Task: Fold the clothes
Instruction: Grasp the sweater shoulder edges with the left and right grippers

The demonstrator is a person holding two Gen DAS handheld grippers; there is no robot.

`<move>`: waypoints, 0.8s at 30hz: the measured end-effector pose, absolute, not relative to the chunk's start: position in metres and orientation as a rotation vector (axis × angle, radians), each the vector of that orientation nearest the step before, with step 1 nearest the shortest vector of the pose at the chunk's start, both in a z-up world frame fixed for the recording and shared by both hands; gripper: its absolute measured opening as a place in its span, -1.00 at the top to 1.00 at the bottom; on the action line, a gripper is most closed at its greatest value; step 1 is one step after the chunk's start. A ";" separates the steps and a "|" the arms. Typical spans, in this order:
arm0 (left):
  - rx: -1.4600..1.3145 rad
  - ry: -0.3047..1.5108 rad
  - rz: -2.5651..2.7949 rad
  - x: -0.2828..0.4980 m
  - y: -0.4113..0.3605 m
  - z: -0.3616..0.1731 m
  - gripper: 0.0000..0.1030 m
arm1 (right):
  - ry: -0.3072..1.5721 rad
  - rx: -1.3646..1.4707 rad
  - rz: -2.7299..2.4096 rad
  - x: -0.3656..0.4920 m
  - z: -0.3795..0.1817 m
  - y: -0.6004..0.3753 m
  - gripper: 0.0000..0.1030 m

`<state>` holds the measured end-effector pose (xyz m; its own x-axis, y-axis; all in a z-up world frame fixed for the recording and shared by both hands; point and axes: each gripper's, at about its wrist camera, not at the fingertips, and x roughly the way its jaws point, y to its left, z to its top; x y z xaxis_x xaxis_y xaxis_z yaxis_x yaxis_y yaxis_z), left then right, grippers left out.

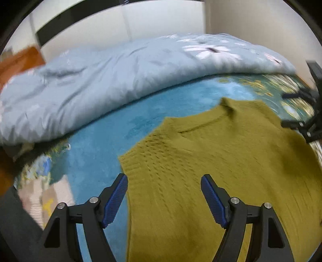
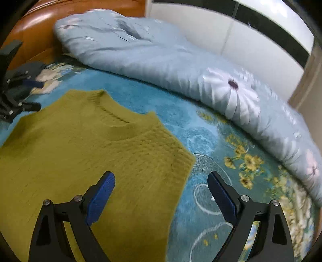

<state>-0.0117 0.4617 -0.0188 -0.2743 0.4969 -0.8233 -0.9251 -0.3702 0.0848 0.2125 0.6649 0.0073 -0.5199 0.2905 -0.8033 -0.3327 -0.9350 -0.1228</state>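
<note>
Lying flat on the blue bed cover, the green sweater spreads beneath both tongs; the left tongs and right tongs gape empty above its side edges, a pale quilt bunched beyond them.

The sweater is olive-mustard green all over, with a ribbed knit texture. Under it the bed cover is teal blue, patterned with yellow flowers and thin white swirls toward its right edge and pale cream blossoms near its left corner. The quilt along the bed's far edge is pale grey-blue, printed with large white daisies with dark centres. Each gripper is black with ridged cobalt-blue pads. The headboard is glossy orange-brown wood.
</note>
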 end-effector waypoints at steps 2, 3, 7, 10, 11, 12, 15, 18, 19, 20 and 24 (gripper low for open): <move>-0.934 0.681 1.836 -0.034 0.472 -0.031 -0.52 | 0.157 -1.278 2.474 0.202 -0.002 0.683 -0.82; -0.944 0.681 1.848 -0.044 0.474 -0.037 -0.52 | 0.172 -1.274 2.464 0.198 -0.005 0.690 -0.82; -0.992 0.668 1.858 -0.072 0.487 -0.058 -0.52 | 0.215 -1.261 2.434 0.183 -0.015 0.715 -0.82; -1.013 0.663 1.851 -0.081 0.495 -0.068 -0.52 | 0.240 -1.266 2.420 0.175 -0.023 0.727 -0.82; -1.025 0.656 1.846 -0.084 0.498 -0.071 -0.52 | 0.251 -1.271 2.417 0.172 -0.025 0.730 -0.81; -1.039 0.644 1.836 -0.086 0.500 -0.075 -0.51 | 0.255 -1.275 2.416 0.170 -0.027 0.731 -0.80; -1.070 0.634 1.809 -0.090 0.504 -0.083 -0.41 | 0.281 -1.296 2.429 0.165 -0.032 0.731 -0.64; -1.086 0.579 1.790 -0.091 0.502 -0.085 -0.12 | 0.311 -1.319 2.442 0.160 -0.036 0.731 -0.31; -1.091 0.557 1.787 -0.091 0.501 -0.084 0.09 | 0.340 -1.318 2.445 0.159 -0.036 0.731 -0.25; -1.102 0.526 1.775 -0.092 0.499 -0.083 0.27 | 0.372 -1.312 2.444 0.158 -0.035 0.733 -0.13; -1.068 0.479 1.771 -0.083 0.493 -0.073 0.62 | 0.490 -1.299 2.429 0.161 -0.026 0.739 0.76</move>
<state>-0.0827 0.4935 -0.0729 -0.1389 0.5372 -0.8319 -0.8831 -0.4473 -0.1414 0.1610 0.7386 -0.0259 -0.5231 0.1349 -0.8415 -0.4505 -0.8820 0.1386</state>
